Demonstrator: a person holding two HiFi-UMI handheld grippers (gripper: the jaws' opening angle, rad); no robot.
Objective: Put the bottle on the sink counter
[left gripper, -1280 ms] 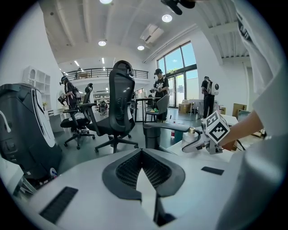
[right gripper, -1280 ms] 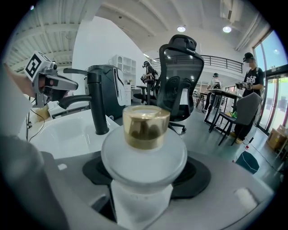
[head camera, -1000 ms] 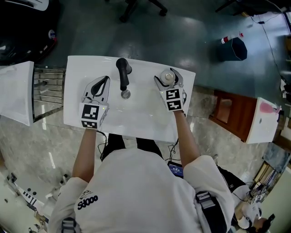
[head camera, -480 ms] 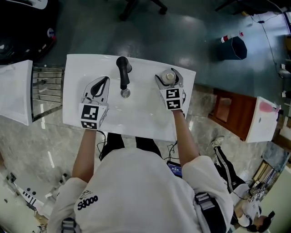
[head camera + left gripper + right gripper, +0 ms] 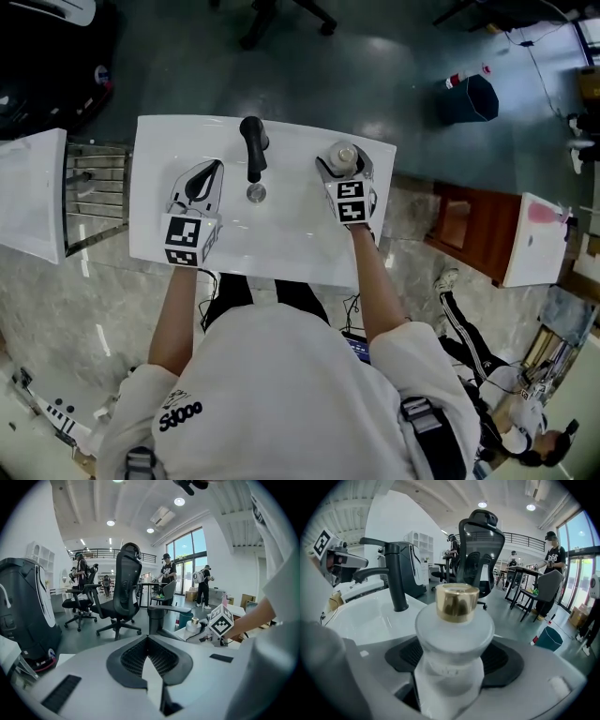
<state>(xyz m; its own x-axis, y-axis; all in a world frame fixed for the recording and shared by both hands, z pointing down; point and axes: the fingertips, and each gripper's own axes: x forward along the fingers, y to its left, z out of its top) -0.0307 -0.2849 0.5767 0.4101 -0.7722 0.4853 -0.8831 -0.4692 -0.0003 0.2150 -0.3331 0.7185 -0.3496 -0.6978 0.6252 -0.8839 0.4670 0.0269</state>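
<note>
Right tongs (image 5: 344, 169): clenched on the bottle (image 5: 454, 634), dark pads pressed to either side of the frosted white body, below the gold cap.
Bottle: upright at the right rear corner of the table (image 5: 291, 248), close to both the back edge and the right edge; contact between base and surface not discernible.
Left tongs (image 5: 149, 651): clenched on nothing, pads meeting tip to tip; poised over the left half of the table, well apart from the bottle.
Faucet (image 5: 251, 148): black, at rear centre between the two tongs, spout reaching forward above the drain (image 5: 256, 193).
Open room on the table: bare white surface in front of both tongs and between them, broken only by faucet and drain; only a narrow strip to the right of the bottle and behind it.
Left edge: metal rack (image 5: 94, 183) just beside the table, with a white slab (image 5: 33, 187) beyond.
Right edge: a gap of pale marble floor, then a wooden cabinet (image 5: 464, 234).
Back edge: open dark floor, with an office chair (image 5: 124, 583) and a blue bin (image 5: 472, 98) well back.
Near edge: person standing close against it, both forearms stretched over it.
</note>
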